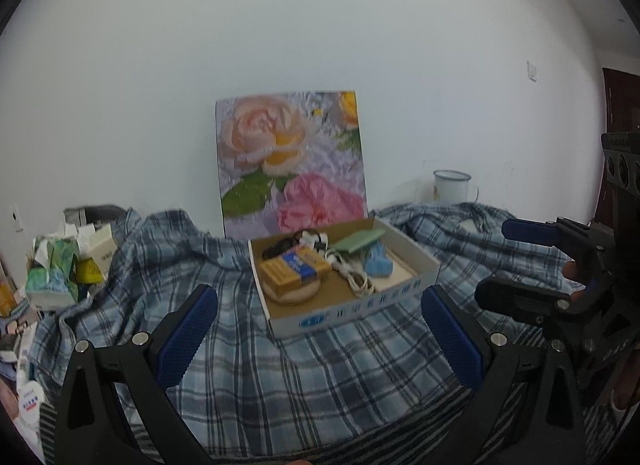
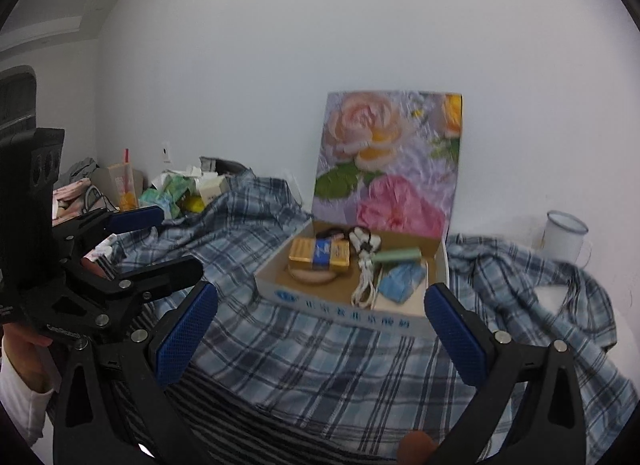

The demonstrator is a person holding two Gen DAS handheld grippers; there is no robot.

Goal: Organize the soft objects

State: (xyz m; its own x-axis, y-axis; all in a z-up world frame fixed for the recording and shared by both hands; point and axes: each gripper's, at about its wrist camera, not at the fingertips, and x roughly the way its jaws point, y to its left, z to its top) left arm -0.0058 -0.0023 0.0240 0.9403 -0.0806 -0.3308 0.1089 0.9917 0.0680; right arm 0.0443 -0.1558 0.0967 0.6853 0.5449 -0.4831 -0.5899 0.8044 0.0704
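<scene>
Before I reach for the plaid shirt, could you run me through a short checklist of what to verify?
1. Left gripper jaws open and holding nothing: ok.
2. Right gripper jaws open and holding nothing: ok.
3. Plaid shirt lies in front of both grippers, ungrasped: ok.
4. Shirt free to lift: not ok, the cardboard box with its contents sits on it.
5. Mug clear of the cloth: cannot tell, it stands at the shirt's far edge by the wall.
6. Flower picture steady: cannot tell, it leans on the wall right behind the box.
</scene>
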